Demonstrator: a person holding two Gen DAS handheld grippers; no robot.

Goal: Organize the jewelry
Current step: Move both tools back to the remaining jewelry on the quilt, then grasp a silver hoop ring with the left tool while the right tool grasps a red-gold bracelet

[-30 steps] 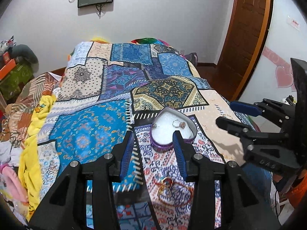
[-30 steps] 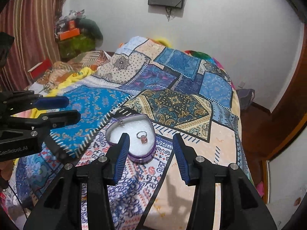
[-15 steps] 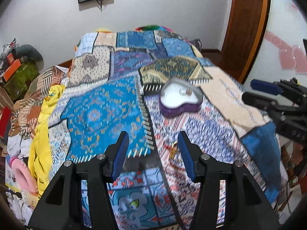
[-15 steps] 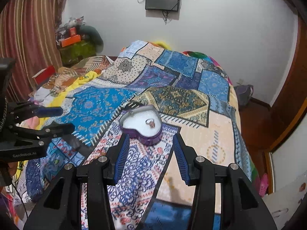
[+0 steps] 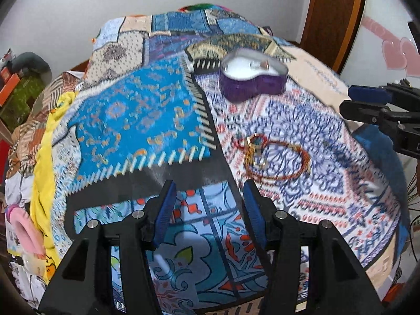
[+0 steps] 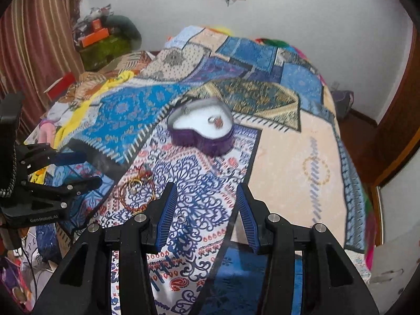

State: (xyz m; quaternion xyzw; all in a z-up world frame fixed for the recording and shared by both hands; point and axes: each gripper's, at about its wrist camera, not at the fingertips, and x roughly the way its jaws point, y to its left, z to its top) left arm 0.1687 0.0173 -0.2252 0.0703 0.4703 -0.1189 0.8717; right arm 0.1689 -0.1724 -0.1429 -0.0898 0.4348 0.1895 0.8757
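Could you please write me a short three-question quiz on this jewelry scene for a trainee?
1. True or false: the ring lies inside the heart-shaped box.
2. Where do the bangles lie: A) in the box, B) on the bedspread, C) in a gripper?
3. What does the left gripper hold?

Key:
1. True.
2. B, nearer the grippers than the box.
3. Nothing; its jaws, which have just been opening, stand open over the bedspread.

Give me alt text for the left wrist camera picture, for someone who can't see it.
The left gripper, jaws open and empty, hangs over a patchwork bedspread just short of a tangle of bangles and rings. Farther back sits an open purple heart-shaped box with a ring inside; the right gripper shows at the right edge.
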